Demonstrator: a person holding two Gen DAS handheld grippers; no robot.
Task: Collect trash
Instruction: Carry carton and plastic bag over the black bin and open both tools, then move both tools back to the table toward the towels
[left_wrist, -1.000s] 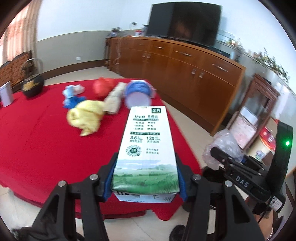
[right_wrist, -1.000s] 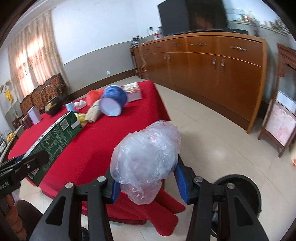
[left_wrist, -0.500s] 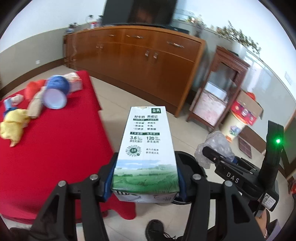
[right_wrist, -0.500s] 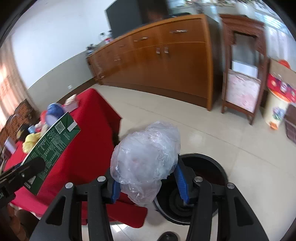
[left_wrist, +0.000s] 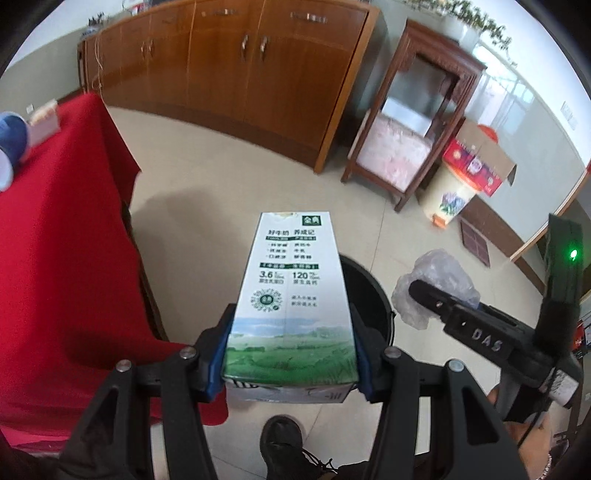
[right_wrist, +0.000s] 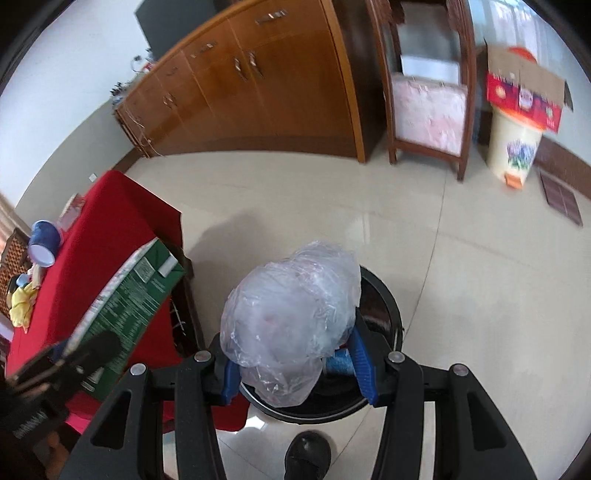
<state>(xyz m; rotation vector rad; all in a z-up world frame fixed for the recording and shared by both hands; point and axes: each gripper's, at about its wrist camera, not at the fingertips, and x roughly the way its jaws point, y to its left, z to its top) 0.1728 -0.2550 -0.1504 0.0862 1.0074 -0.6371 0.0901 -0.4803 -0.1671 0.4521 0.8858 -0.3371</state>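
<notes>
Gripping a milk carton at lower centre, left gripper clamped on its sides above a black bin. Right gripper closed on a crumpled plastic bag, lower centre, over the same bin. Red-clothed table at frame left.

I see bright, even daylight in both views, with a pale sheen on the floor tiles and a soft shadow beside the red desk. The fisheye bends the wooden cabinet and darkens the corners. On my right view the far edge smears with motion blur; close parts stay sharp.
</notes>
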